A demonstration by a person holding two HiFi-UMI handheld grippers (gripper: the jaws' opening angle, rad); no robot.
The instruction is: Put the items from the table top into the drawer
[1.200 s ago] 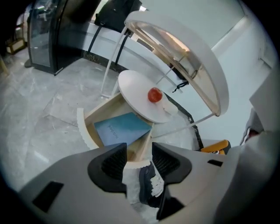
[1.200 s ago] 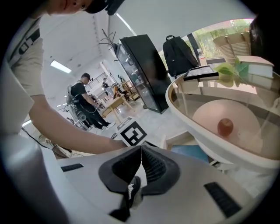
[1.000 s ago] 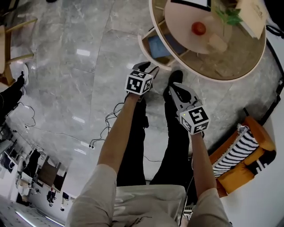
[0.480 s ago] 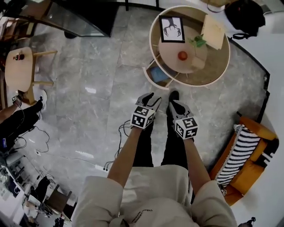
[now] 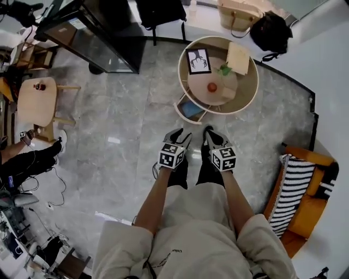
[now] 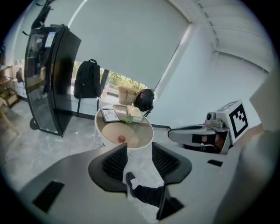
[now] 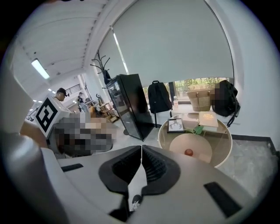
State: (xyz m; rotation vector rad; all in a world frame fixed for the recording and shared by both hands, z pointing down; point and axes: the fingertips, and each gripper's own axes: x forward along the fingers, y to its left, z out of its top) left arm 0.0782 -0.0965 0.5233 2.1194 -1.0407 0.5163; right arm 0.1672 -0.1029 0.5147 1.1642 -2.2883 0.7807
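Observation:
A round two-tier table (image 5: 248, 90) stands on the grey floor ahead of me. On it are a framed picture (image 5: 198, 61), a book (image 5: 238, 58), a small green plant (image 5: 224, 70), a red apple (image 5: 212, 87) and a pale block (image 5: 228, 93). Its drawer (image 5: 191, 109) is pulled out toward me with something blue inside. My left gripper (image 5: 180, 136) (image 6: 139, 151) is open and empty, well short of the table. My right gripper (image 5: 212, 134) (image 7: 141, 153) is beside it, shut with nothing between the pads. The apple (image 6: 121, 139) (image 7: 188, 152) shows in both gripper views.
A black cabinet (image 5: 92, 32) stands at the far left, with a backpack (image 5: 158, 11), a basket (image 5: 240, 13) and a black bag (image 5: 272, 32) behind the table. An orange chair with a striped cushion (image 5: 297, 190) is at my right. At the left are a small wooden table (image 5: 37, 101) and a person's legs (image 5: 27, 163).
The head view has pulled up and away, so the table looks smaller and farther. Both grippers have risen with it, still side by side. Neither gripper's jaws have changed.

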